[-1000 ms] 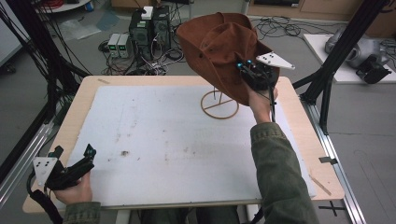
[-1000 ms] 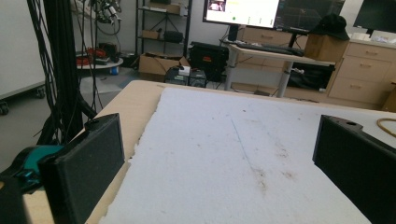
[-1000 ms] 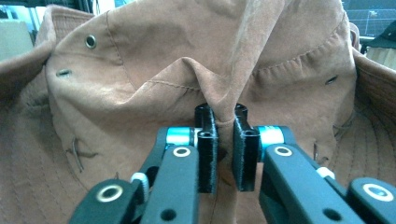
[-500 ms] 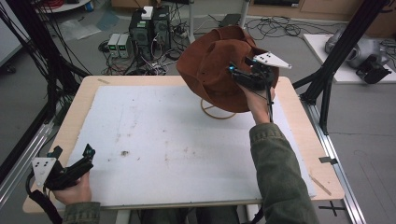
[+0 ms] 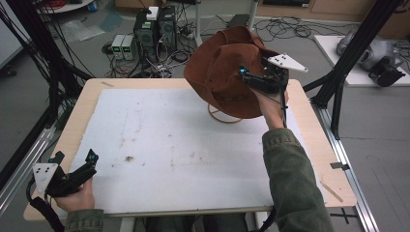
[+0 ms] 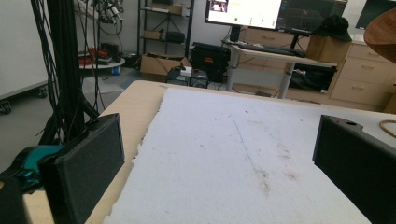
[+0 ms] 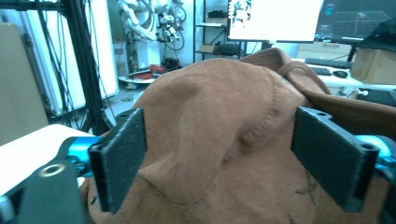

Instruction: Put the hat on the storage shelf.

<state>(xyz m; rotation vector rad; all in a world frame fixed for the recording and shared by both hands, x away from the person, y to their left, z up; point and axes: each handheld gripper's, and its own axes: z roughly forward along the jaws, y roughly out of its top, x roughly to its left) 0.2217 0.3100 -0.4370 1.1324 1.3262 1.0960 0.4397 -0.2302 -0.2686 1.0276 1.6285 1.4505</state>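
A brown suede hat (image 5: 220, 72) sits tilted over a wire stand whose ring base (image 5: 218, 117) rests at the table's far right. My right gripper (image 5: 249, 77) is open at the hat's right side. In the right gripper view its two jaws stand wide apart on either side of the crown (image 7: 219, 116). My left gripper (image 5: 75, 157) is open near the front left corner, low over the white sheet (image 5: 183, 145), with nothing between its jaws. In the left gripper view the hat's brim (image 6: 383, 28) and the stand's ring (image 6: 387, 126) show at the far right.
The wooden table (image 5: 314, 145) carries a stained white foam sheet. Black frame posts (image 5: 338, 96) stand beside the right edge and more (image 5: 43, 72) at the left. Computers and cables (image 5: 154, 29) lie on the floor beyond the far edge.
The hat has come down and tipped, now covering most of the stand's ring that was in plain sight. The right gripper stayed at the hat; the left gripper has not moved.
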